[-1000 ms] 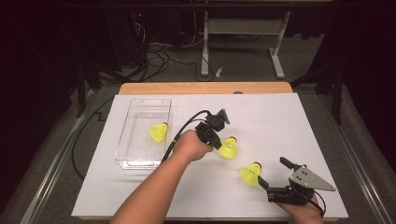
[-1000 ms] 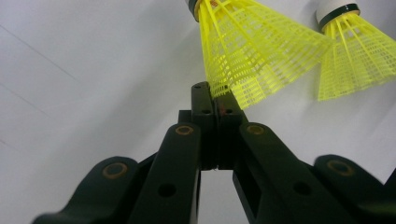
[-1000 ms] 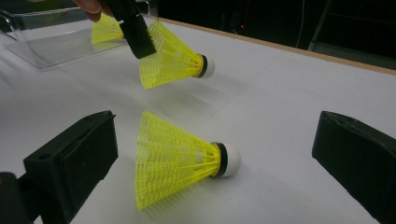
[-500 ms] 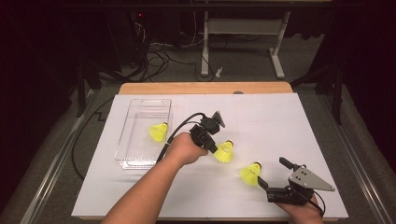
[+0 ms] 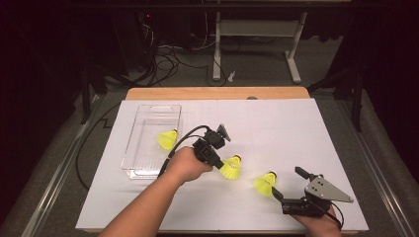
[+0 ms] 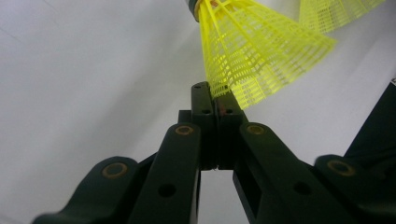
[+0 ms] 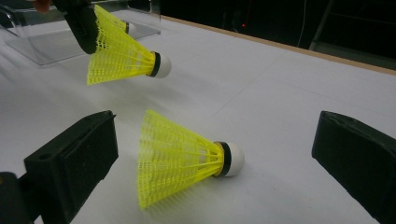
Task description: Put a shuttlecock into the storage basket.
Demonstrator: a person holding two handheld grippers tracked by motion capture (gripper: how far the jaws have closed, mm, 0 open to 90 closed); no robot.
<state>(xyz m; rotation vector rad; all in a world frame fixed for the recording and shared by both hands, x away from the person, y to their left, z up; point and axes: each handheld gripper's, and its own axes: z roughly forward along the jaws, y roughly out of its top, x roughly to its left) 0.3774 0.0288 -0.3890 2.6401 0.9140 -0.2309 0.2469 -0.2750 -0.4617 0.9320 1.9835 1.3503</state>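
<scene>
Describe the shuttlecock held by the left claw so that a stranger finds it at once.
Start at the clear tray on the white table. Just right of it, the left claw pinches a yellow shuttlecock by its skirt rim. The other two lie free.

We see three bright yellow shuttlecocks, each with a fine mesh-patterned skirt, a black band and a white tip: one held (image 5: 230, 167), one lying on the sheet (image 5: 265, 182), one (image 5: 168, 138) inside a clear, colourless plastic box (image 5: 140, 168). The left gripper (image 6: 215, 100) and the right gripper (image 7: 215, 154) are both matte black, the right topped by a grey plate (image 5: 327, 190). The table (image 5: 217, 93) has a pale wooden edge under a plain white sheet (image 5: 291, 133).
</scene>
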